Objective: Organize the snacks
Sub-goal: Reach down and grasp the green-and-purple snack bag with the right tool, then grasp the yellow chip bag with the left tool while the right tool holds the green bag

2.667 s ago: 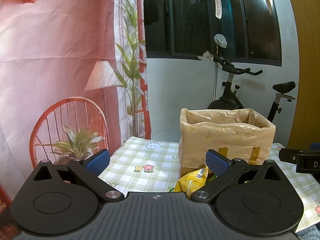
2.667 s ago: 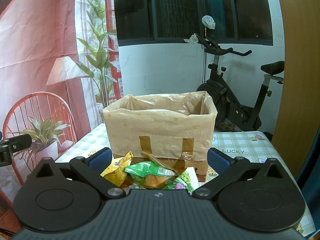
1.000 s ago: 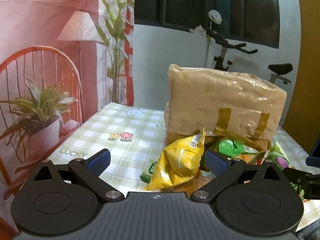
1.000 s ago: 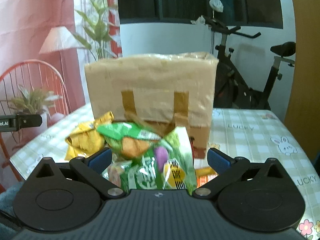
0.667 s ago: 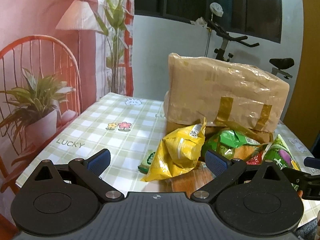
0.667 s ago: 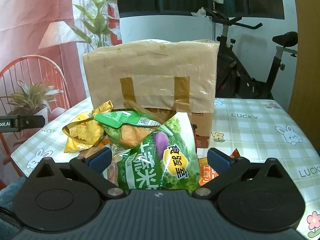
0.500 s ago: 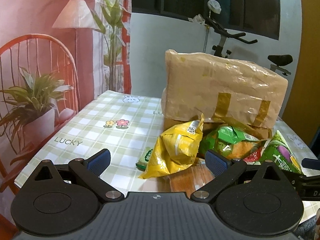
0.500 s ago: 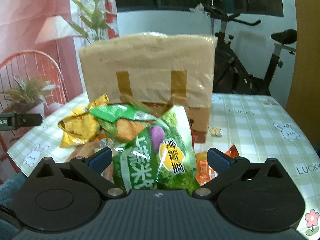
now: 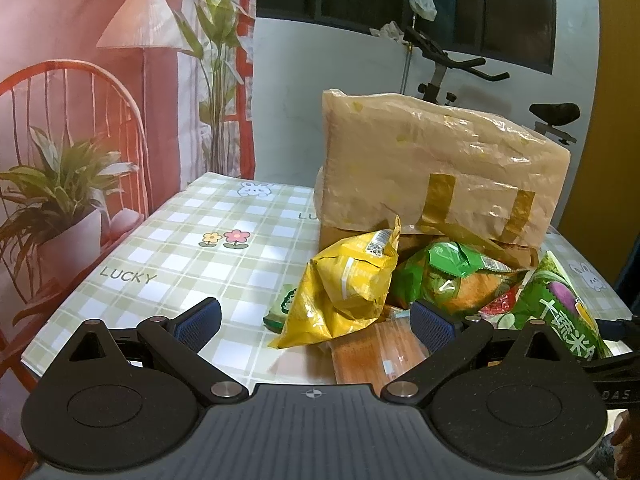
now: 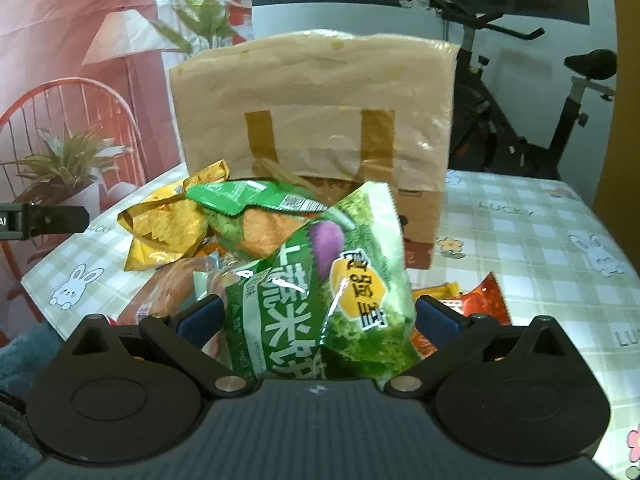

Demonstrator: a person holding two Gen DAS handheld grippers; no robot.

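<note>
A pile of snack bags lies in front of a plastic-lined cardboard box (image 9: pixel 432 168) (image 10: pixel 312 120) on a checked tablecloth. A yellow bag (image 9: pixel 348 280) (image 10: pixel 164 224) leans at the pile's left, a green and orange bag (image 9: pixel 452 276) (image 10: pixel 256 208) sits in the middle, and a tall green bag with a purple picture (image 10: pixel 324 284) (image 9: pixel 560 312) stands at the front right. My right gripper (image 10: pixel 316 316) is open, its fingers on either side of the tall green bag. My left gripper (image 9: pixel 316 320) is open, low before the yellow bag, over an orange packet (image 9: pixel 368 352).
Red and orange packets (image 10: pixel 468 304) lie right of the tall green bag. The tablecloth (image 9: pixel 192 248) stretches left of the pile to the table's edge. An exercise bike (image 10: pixel 532 120) stands behind the box, and a wooden panel (image 9: pixel 616 120) rises at the right.
Both grippers have dropped toward the table and closed in on the pile. The tall green bag now fills the space between my right gripper's fingers.
</note>
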